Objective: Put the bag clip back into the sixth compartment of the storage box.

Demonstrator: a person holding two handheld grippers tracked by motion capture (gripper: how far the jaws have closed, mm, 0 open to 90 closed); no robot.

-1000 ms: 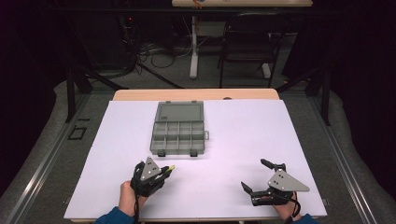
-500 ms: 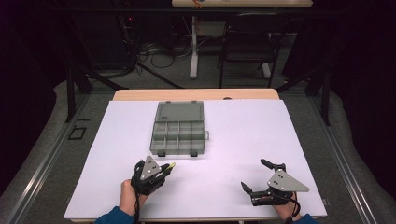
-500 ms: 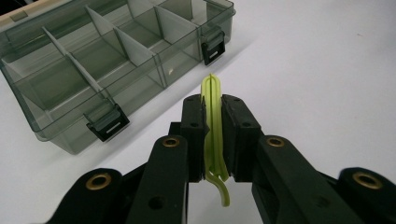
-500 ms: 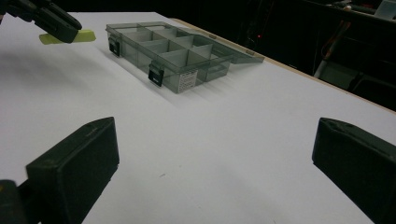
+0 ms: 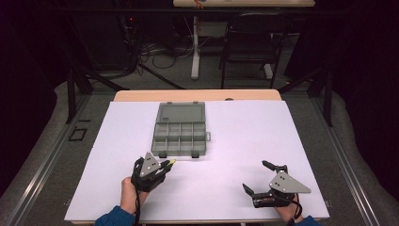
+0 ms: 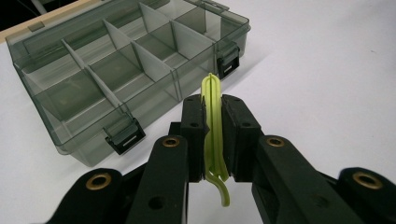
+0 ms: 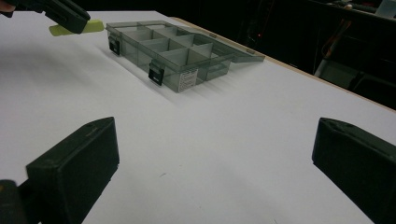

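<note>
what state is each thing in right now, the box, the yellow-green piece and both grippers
organizer box: lid open and laid back flat, the compartments that show look empty, front latches undone
yellow-green piece: clamped upright between the left gripper's pads, off the table
left gripper: shut on the yellow-green piece, just short of the box's front edge
right gripper: jaws wide open, nothing between them, low by the table's near right edge

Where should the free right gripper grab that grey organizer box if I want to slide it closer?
Probably the organizer box by its right side wall, coming in from the right gripper: that wall faces it, and the wide-open jaws could straddle it. The hinged lid lies flat behind, and latches sit on the near edge.
</note>
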